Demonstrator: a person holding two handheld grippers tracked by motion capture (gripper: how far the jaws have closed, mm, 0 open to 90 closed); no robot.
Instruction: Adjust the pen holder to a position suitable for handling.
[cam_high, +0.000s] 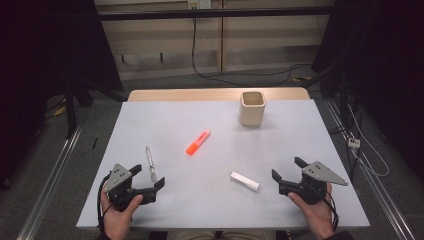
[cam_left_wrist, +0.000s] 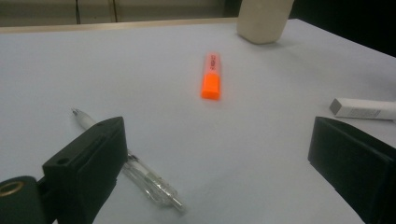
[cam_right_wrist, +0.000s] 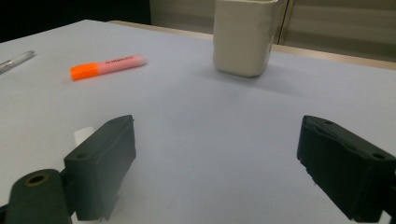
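At the table's near left corner, the left gripper (cam_high: 148, 179) rests in the person's hand with its jaws spread and nothing between them. A clear pen (cam_high: 151, 164) lies just beside its left jaw, partly hidden behind it in the left gripper view. Farther in lies an orange highlighter (cam_high: 198, 142), then a white eraser (cam_high: 244, 181) and a beige cup (cam_high: 252, 108) near the far edge. The right gripper (cam_high: 287, 171) sits at the near right, jaws spread and empty, the eraser near it.

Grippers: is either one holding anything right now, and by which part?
Nothing is held. The left gripper stands open beside the pen, and the right gripper stands open near the white stick; no pads touch either.
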